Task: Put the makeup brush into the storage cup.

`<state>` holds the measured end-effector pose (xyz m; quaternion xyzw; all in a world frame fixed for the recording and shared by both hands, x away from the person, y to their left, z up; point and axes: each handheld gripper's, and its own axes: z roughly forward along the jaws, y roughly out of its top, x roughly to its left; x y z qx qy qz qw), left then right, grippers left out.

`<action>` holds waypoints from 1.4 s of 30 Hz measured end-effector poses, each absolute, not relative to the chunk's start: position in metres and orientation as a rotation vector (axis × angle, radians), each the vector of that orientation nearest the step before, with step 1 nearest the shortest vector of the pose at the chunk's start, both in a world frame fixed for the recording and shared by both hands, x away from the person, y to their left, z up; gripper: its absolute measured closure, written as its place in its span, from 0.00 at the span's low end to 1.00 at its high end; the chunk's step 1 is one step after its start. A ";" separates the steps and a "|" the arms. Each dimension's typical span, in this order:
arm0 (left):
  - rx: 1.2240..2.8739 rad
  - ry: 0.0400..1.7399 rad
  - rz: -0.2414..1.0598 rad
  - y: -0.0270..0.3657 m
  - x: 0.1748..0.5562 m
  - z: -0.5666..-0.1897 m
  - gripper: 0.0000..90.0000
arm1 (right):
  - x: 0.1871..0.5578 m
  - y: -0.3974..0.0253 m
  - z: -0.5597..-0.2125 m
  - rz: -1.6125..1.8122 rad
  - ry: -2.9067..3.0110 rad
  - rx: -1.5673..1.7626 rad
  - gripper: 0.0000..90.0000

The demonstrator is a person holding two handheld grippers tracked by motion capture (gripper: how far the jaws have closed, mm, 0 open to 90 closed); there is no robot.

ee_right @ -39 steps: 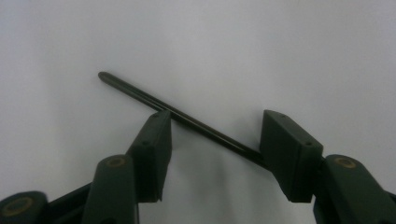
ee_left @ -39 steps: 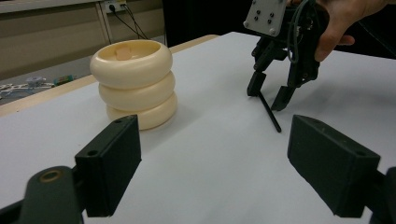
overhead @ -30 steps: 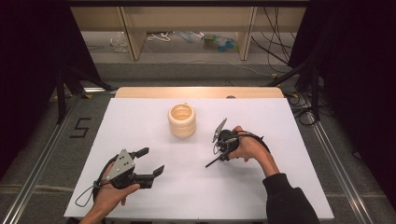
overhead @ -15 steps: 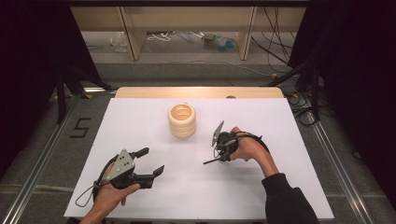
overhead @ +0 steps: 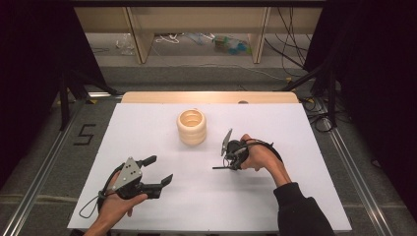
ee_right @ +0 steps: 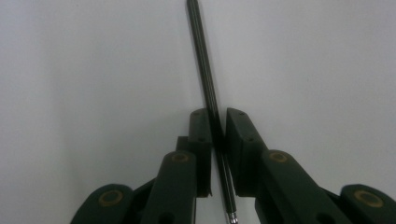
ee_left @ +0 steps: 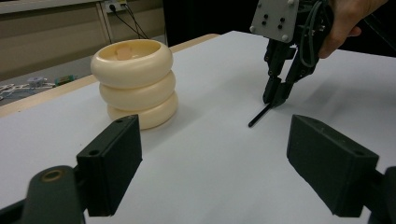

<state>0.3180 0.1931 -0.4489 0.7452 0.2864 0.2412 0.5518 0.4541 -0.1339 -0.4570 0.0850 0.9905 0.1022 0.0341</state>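
We judge the work to be at an early stage: the thin black rod (ee_right: 205,70) is already gripped, but it remains low over the white table (overhead: 305,196), to the right of the cream ringed holder (overhead: 192,127) and apart from it. If the rod is meant for the holder's open top, which we infer only from the layout, the lift, the carry and the placement are all left to do. The right gripper (ee_right: 217,135) has its jaws closed on the rod, which runs between the pads and projects well beyond them; in the left gripper view the free end of the rod points down to the table surface, though we cannot tell whether it touches. The left gripper (ee_left: 233,158) rests near the front of the table with its jaws spread wide, holding nothing and touching nothing, and faces the holder.
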 end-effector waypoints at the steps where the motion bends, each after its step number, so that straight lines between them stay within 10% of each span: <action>1: 1.763 0.677 0.571 0.193 0.318 -0.449 0.20 | 0.454 -0.134 -0.457 0.310 3.048 0.262 0.91; 42: 1.766 0.671 0.575 0.194 0.318 -0.448 0.21 | 0.436 -0.124 -0.428 0.313 2.946 0.169 0.95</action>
